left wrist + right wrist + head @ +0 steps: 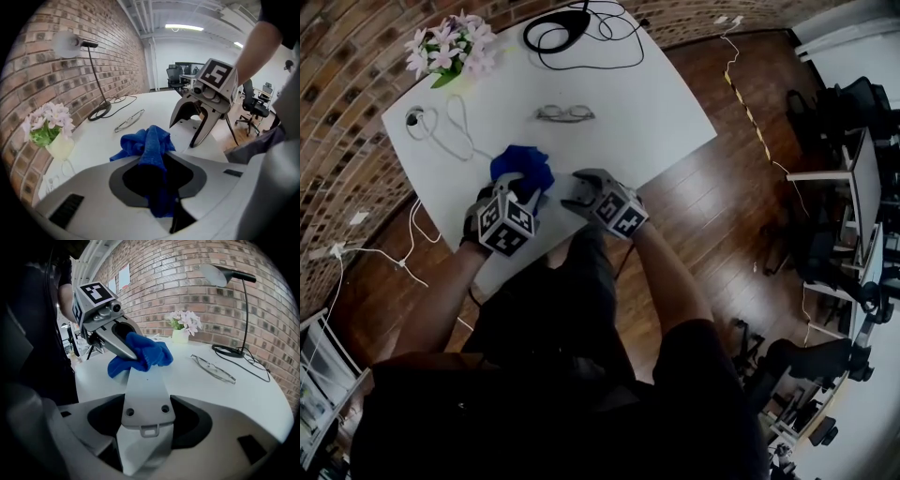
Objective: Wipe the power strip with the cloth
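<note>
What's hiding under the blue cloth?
The far end of the white power strip, held in the right gripper, goes under the blue cloth. Its covered part can't be seen.

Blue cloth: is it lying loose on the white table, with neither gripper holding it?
No, the blue cloth is held by the left gripper, pinched between its jaws with the free end bunched ahead of them.

We see the blue cloth [149,140] as soft, nappy fabric, matt and rumpled. The power strip [145,397] looks to us like smooth white plastic with a faint sheen. The table top [666,103] is smooth, matt white; the wall [187,282] rough brick; the floor [712,206] lightly shining wood boards.
</note>
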The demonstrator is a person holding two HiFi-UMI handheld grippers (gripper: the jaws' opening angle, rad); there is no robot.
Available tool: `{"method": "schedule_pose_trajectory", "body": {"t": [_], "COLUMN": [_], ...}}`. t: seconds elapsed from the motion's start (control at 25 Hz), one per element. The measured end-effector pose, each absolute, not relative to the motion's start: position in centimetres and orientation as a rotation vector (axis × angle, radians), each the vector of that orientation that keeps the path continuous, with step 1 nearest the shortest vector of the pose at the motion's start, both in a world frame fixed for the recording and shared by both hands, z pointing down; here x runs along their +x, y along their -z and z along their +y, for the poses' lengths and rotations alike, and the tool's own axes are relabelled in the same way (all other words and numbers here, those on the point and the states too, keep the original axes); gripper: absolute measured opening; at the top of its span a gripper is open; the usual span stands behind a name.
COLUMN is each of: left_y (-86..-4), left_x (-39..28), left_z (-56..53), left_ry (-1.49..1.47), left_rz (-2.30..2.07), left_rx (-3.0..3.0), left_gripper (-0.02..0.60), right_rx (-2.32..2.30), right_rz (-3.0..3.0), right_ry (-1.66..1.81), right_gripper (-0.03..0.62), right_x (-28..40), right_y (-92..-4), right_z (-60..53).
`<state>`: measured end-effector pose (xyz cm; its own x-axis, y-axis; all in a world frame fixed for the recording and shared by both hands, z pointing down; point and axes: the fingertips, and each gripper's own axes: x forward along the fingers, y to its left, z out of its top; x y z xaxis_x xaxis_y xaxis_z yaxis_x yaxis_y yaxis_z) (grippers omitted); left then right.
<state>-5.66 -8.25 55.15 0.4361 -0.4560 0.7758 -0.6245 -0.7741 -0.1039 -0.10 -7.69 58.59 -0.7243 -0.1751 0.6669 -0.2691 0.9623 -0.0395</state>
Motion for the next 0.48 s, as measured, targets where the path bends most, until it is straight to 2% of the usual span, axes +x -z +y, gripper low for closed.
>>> {"method": "schedule_pose_trajectory", "body": {"t": [0.28, 0.48], "left_y": [-55.3, -55.2], "left_x": [-3.1, -1.4], "left_z": [-8.0, -7.7], "left_ry": [-1.287, -1.197], "left_rz": [-0.838, -0.762], "left_rx": [2.511, 2.462], "left_gripper": [0.104, 0.104], "right_rx": [0.308, 0.311], "right_rz": [-2.390, -2.395], "right_ry": [-0.168, -0.174], "right_gripper": [0.293, 0.293], "right_x": [0.0, -0.1], "right_y": [-58.6, -58.5], "right_z": [-7.6, -7.5]}}
